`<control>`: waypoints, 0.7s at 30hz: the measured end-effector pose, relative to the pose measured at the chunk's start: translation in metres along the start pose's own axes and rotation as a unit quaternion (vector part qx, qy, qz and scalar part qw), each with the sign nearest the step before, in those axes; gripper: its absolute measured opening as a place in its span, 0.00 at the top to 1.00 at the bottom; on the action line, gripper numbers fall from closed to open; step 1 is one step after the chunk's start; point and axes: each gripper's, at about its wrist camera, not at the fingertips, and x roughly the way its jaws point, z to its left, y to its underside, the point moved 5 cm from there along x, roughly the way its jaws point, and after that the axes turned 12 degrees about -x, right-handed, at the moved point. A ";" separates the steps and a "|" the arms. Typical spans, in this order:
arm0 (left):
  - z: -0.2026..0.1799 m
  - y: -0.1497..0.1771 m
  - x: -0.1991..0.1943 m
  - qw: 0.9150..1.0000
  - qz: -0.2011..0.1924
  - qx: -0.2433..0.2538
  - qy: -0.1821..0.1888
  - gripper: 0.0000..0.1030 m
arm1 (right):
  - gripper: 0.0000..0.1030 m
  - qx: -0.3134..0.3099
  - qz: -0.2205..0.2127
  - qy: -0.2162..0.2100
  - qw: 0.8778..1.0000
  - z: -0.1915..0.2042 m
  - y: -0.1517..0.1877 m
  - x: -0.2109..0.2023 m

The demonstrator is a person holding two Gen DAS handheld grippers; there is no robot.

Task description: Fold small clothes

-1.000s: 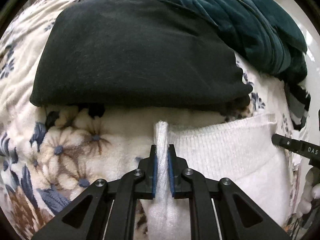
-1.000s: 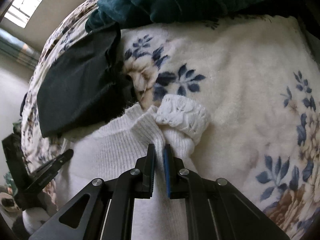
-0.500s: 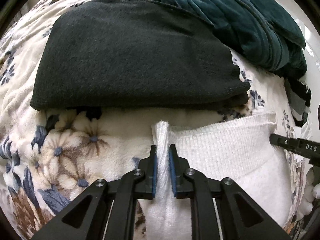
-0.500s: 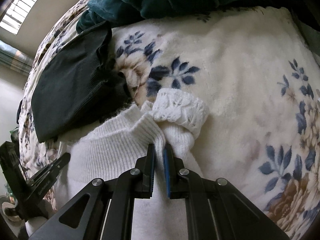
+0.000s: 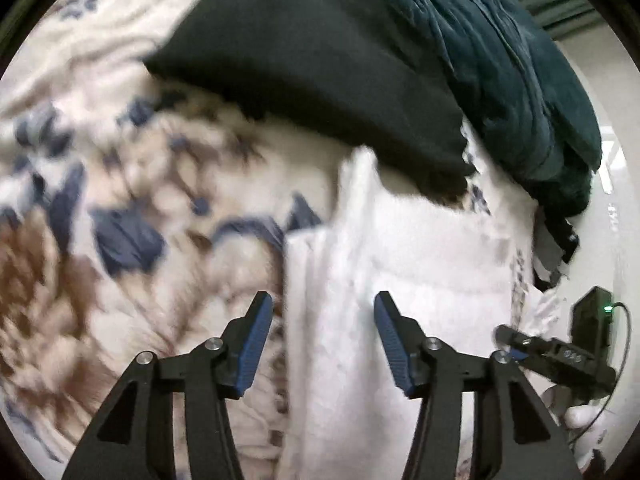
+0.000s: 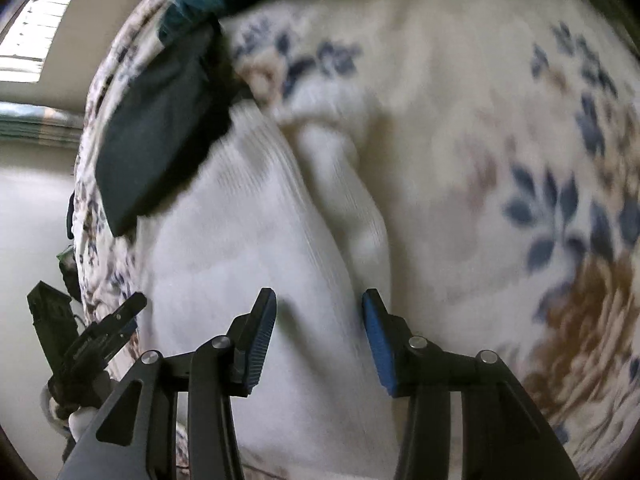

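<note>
A floral blanket (image 5: pixel 120 216), cream with blue and brown flowers, covers the whole bed and carries everything else. At its far side lies a heap of dark teal fabric (image 5: pixel 520 92), and just in front of that a folded black garment (image 5: pixel 320 64) whose near edge overlaps the top of the white knit sweater (image 5: pixel 420 264). The sweater lies flat on the blanket, folded into a long white shape that runs from the black garment back toward both grippers; in the right wrist view its ribbed body (image 6: pixel 240 248) fills the middle, with a sleeve (image 6: pixel 344 184) folded alongside its right edge and ending in a cuff near the black garment (image 6: pixel 160 136). The left gripper (image 5: pixel 324 344) hangs over the sweater's left edge, its jaws opening: the blue pads stand apart, the left one over the blanket, the right one over the white knit, and neither presses on the cloth, so the fabric is let go. The right gripper (image 6: pixel 320 340) hovers over the seam between body and sleeve, jaws likewise opening, with the knit beneath the gap but free of both pads. Both views are smeared with motion blur. Each gripper shows small at the edge of the other's view, beside the sweater's outer edge.
</note>
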 end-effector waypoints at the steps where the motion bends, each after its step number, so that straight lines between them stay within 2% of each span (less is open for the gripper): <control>1: -0.002 0.003 0.002 1.000 -0.005 0.003 0.000 0.59 | 0.54 0.007 0.004 -0.005 1.000 -0.002 0.005 0.003; 2: -0.005 0.006 0.003 1.000 -0.009 0.011 0.004 0.70 | 0.55 0.024 0.009 -0.018 1.000 -0.004 0.011 0.007; 3: -0.009 0.009 0.004 1.000 -0.012 0.021 0.007 0.85 | 0.57 0.031 0.008 -0.024 0.999 -0.004 0.013 0.009; 4: -0.012 0.010 0.003 0.999 -0.021 0.030 0.004 0.86 | 0.68 0.035 0.001 -0.028 0.999 -0.003 0.015 0.008; 6: -0.016 0.011 -0.004 0.998 -0.037 0.041 0.010 0.88 | 0.83 0.027 -0.013 -0.021 0.999 0.000 0.016 0.003; 8: -0.018 0.010 -0.011 0.998 -0.049 0.038 0.013 0.89 | 0.91 0.027 -0.033 -0.019 0.999 0.001 0.015 -0.006; 11: -0.011 0.004 -0.007 0.998 -0.046 0.037 -0.010 0.93 | 0.92 0.037 -0.051 0.004 0.998 -0.011 0.013 -0.015; 13: -0.003 0.000 0.003 0.999 -0.034 0.024 -0.020 0.93 | 0.92 0.050 -0.035 0.004 0.998 -0.020 0.012 -0.006; 14: -0.004 -0.002 0.005 0.999 -0.025 0.022 -0.014 0.93 | 0.92 0.051 -0.025 0.001 0.998 -0.021 0.011 -0.001; 17: -0.020 -0.009 -0.003 0.999 -0.030 0.043 -0.011 0.89 | 0.89 0.033 -0.005 -0.005 0.999 -0.014 0.001 0.000; 18: -0.026 -0.013 -0.004 0.998 -0.029 0.050 -0.004 0.83 | 0.85 0.034 -0.010 -0.011 0.999 -0.013 -0.004 -0.004; 19: -0.028 -0.017 -0.003 0.998 -0.031 0.051 0.000 0.72 | 0.76 0.032 -0.017 -0.012 0.999 -0.013 -0.011 -0.007; 21: -0.033 -0.028 0.005 0.998 -0.035 0.053 -0.001 0.64 | 0.70 0.024 -0.034 -0.011 0.999 -0.010 -0.025 -0.011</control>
